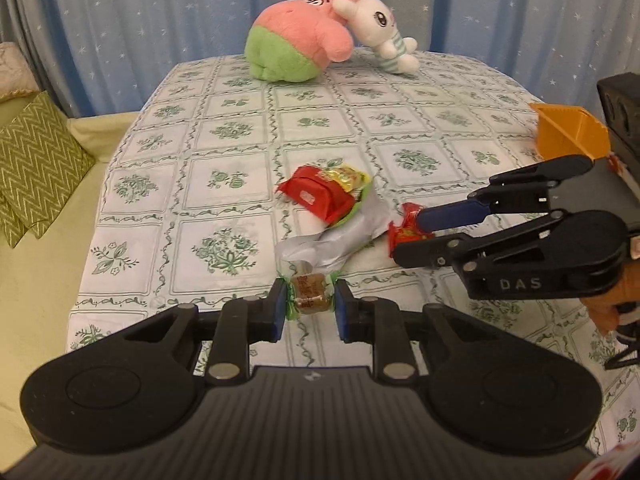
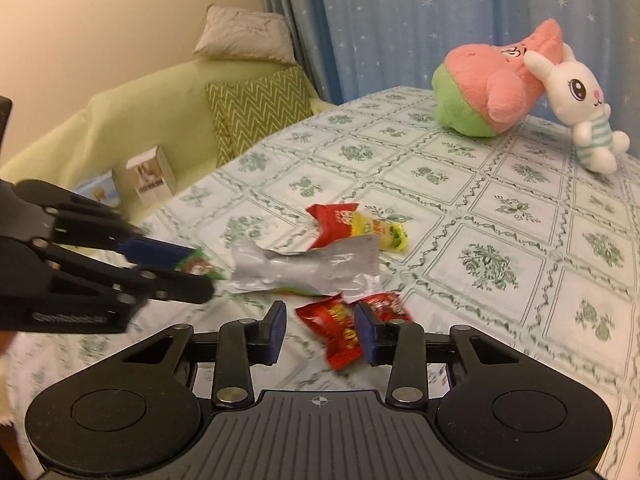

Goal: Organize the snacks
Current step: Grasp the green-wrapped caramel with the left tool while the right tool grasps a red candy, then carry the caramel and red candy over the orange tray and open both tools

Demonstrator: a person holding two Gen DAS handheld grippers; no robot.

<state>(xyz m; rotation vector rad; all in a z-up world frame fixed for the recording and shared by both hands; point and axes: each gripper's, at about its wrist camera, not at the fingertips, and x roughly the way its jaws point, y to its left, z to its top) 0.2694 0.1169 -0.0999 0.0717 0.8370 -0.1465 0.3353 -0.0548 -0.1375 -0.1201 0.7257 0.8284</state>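
Observation:
My left gripper is shut on a small brown candy in a green-ended wrapper, held just above the tablecloth; it also shows in the right wrist view. My right gripper is low over the table with a red snack packet between its fingers. A gap shows beside the left pad, so it reads as open. The left wrist view shows the same red packet between those fingers. A crumpled silver wrapper, another red packet and a yellow packet lie beyond.
An orange bin stands at the table's right edge by a black box. A pink-green plush and a white rabbit plush sit at the far end. A sofa with zigzag cushions and small boxes flanks the table.

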